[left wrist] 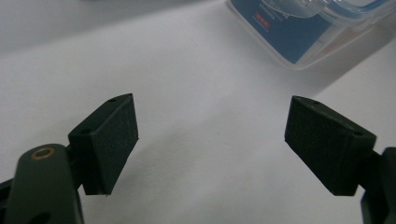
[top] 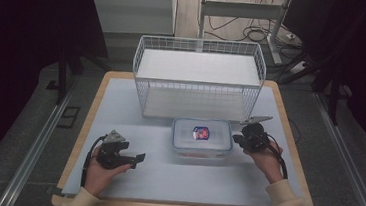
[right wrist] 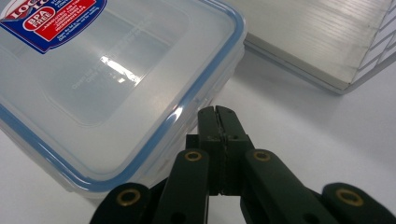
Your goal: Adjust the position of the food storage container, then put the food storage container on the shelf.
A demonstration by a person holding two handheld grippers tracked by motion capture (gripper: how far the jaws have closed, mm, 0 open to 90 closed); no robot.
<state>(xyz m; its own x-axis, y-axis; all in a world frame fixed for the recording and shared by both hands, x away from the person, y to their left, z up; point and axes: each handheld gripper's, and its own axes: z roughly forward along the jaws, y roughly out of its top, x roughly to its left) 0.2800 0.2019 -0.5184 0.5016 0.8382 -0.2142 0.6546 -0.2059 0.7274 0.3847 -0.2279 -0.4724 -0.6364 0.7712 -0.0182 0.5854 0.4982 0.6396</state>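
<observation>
Dark surroundings frame a pale worktop (top: pixel 118 127) with a wooden edge, and at its far side stands a white wire basket (top: pixel 198 79) with a flat shelf panel inside. Just in front of the basket, near the middle of the worktop, lies a clear plastic food container (top: pixel 202 139) with a blue-sealed snap lid and a red-and-blue sticker on top; its long axis runs left to right, parallel to the basket's front. The right gripper (right wrist: pixel 219 123) sits at the container's right short end, its jaws pressed together with nothing between them, their tips touching or nearly touching the side just below the lid's rim; this looks like a push or a press on a latch rather than a grasp. The left gripper (left wrist: pixel 210 140) rests well apart, to the container's front left, its jaws standing wide and holding nothing, pointed toward the container's near left corner. The right hand is plainly the nearer one, so any coming move on the container likely runs along its long axis from that end.
</observation>
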